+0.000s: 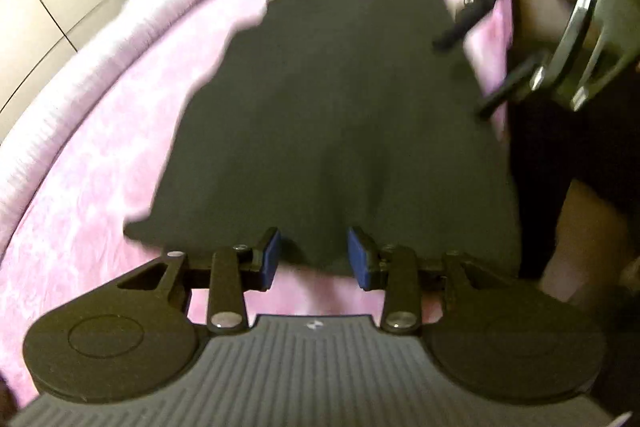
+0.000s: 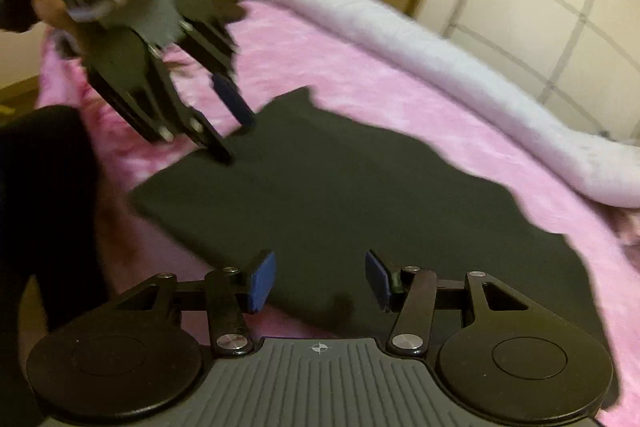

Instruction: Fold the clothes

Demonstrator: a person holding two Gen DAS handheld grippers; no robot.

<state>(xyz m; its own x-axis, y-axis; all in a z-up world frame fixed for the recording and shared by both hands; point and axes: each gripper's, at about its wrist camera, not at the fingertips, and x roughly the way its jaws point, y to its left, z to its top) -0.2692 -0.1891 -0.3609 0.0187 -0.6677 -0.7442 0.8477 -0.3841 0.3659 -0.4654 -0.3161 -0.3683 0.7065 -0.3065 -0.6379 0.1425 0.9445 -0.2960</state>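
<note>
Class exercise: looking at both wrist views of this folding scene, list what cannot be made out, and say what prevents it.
- Garment type: both views, motion blur.
- Its near hem: left wrist view, behind the left claw.
- Right claw: left wrist view, smeared; open in its own view.
- Person: right wrist view, cut off by the edge.

you have one dark charcoal, soft-knit garment [image 1: 332, 115] [image 2: 360, 199] spread flat on the pink fuzzy bedcover [image 1: 92, 147] [image 2: 360, 75]. it lies in a long, broad panel with one straight, clean edge along the bed's near side and a ragged, wavy outline on the far side. its surface is smooth, with only faint creases near the end closest to your left wrist camera. both views are blurred, so seams and sleeves cannot be made out.
</note>
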